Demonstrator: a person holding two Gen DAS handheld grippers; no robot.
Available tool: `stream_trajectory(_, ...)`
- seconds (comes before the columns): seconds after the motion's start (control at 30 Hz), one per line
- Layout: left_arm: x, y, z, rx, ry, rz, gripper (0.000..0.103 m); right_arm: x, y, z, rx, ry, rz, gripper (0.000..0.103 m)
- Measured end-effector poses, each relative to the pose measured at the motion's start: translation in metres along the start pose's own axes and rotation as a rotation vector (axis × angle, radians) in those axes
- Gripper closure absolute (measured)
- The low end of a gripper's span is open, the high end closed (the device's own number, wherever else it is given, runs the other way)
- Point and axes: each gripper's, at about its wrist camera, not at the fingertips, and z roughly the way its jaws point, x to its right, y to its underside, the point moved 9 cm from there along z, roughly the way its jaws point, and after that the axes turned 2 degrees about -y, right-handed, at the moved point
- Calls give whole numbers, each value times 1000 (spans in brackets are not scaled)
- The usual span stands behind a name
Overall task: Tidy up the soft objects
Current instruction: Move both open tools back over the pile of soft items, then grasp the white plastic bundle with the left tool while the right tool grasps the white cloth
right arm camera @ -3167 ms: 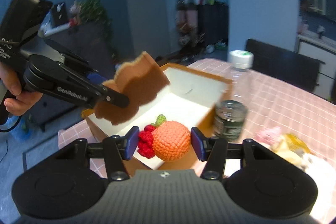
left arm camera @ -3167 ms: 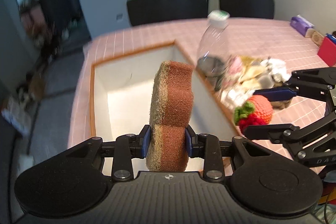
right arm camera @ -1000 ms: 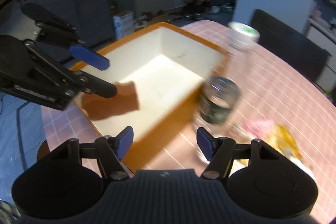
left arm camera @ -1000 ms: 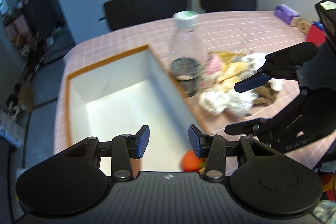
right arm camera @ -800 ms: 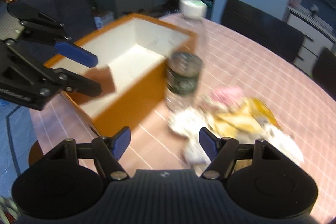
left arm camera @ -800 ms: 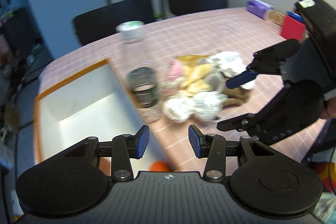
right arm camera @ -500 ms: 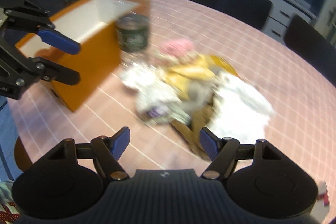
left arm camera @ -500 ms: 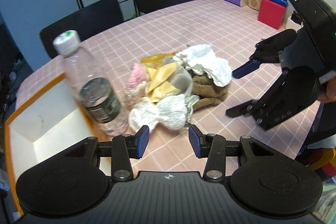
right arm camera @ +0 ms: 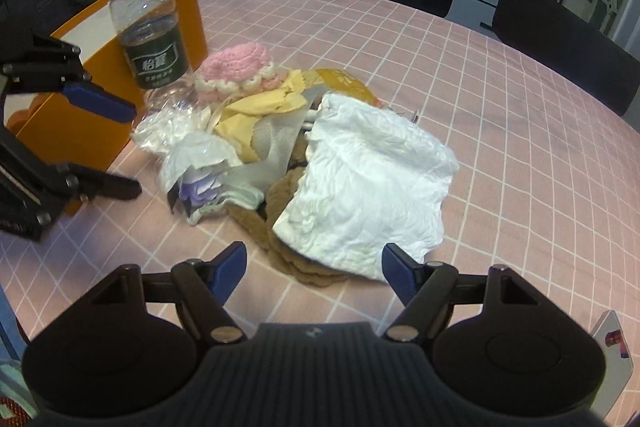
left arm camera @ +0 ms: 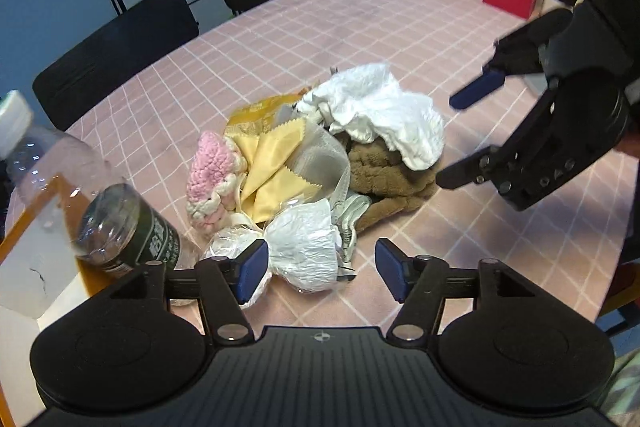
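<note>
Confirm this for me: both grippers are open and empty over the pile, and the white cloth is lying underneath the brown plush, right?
Not quite. The white cloth lies on top of the brown plush, not underneath it; the right wrist view shows this. The left gripper and right gripper are indeed open and empty over the pile.

Crinkled white cloth (right arm camera: 368,183), fuzzy brown plush (left arm camera: 384,171), clear glossy plastic bottle (right arm camera: 148,23).

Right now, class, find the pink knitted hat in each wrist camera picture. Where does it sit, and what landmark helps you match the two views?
Left wrist view: the pink knitted hat lies left of centre, at the pile's left edge.
Right wrist view: the hat lies upper left of centre, at the pile's far side.
Shared landmark: the water bottle, standing beside the hat in both views.
</note>
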Motion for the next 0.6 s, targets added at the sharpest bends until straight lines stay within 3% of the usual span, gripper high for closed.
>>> stream_trajectory(0.27,-4,3,35,-74,-55,13,29,5,-17,29,2,-24,66,26)
stream_trajectory(0.37,-5,6,41,-91,-79,4,35,6,-18,34,1,-23,85,37)
stream_trajectory(0.4,-5,7,41,-89,-81,5,38,6,-17,34,3,-18,85,44)
stream_trajectory(0.53,-2,10,37,-75,-78,-3,57,11,-14,30,5,-9,97,61)
stream_trajectory(0.6,-1,10,34,-71,-86,-5,60,12,-14,27,7,-10,104,67)
